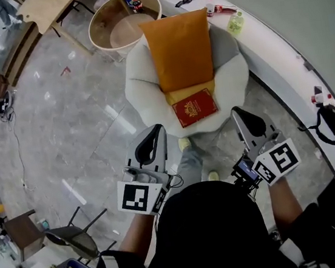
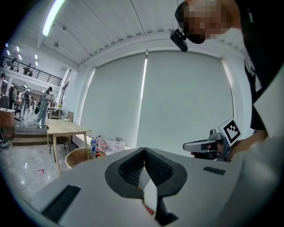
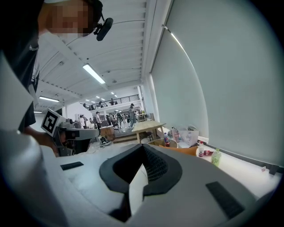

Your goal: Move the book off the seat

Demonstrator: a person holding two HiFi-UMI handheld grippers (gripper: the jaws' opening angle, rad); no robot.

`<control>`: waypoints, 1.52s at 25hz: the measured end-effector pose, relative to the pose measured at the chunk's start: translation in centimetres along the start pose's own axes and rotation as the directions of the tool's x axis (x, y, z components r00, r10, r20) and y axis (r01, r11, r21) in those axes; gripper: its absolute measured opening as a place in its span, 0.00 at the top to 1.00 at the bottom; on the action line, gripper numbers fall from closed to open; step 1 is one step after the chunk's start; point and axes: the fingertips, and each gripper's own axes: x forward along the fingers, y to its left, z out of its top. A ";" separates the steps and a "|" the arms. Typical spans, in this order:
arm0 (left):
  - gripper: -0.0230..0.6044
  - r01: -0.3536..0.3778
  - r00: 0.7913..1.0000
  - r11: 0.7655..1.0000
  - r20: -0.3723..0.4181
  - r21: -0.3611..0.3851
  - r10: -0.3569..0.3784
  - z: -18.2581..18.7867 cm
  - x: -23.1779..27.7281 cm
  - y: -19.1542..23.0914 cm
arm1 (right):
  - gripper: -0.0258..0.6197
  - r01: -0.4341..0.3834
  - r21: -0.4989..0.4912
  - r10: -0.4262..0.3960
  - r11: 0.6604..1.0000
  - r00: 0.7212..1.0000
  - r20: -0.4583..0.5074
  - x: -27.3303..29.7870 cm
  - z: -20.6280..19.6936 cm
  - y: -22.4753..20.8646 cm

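Two tools, the left hand-held gripper (image 1: 150, 140) and the right hand-held gripper (image 1: 245, 120), hang clenched and empty just before the white padded seat (image 1: 143, 90), whose front carries the red hardcover book (image 1: 194, 107), so the whole removal is not yet begun.

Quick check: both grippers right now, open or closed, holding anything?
Left gripper: closed, holding nothing.
Right gripper: closed, holding nothing.

A red book (image 1: 194, 108) with gold ornament on its cover lay closed and flat on the pale round seat (image 1: 143, 90), toward its near edge, slightly rotated. Its far edge touched the orange cushion (image 1: 179, 49) propped upright behind it.
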 end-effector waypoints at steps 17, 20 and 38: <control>0.94 0.085 0.995 0.996 0.043 0.023 -0.086 1.7 4.5 5.7 | 0.94 0.083 -0.047 -0.084 0.995 0.996 -0.031 6.5 2.4 -1.5; 0.94 0.087 0.995 0.995 0.043 0.046 -0.089 1.8 5.0 7.2 | 0.94 0.095 -0.065 -0.098 0.993 0.994 -0.041 7.6 2.6 -1.7; 0.94 0.063 0.996 0.998 0.054 0.029 -0.065 2.7 7.4 9.4 | 0.94 0.109 -0.102 -0.115 0.989 0.991 -0.062 9.2 2.5 -4.8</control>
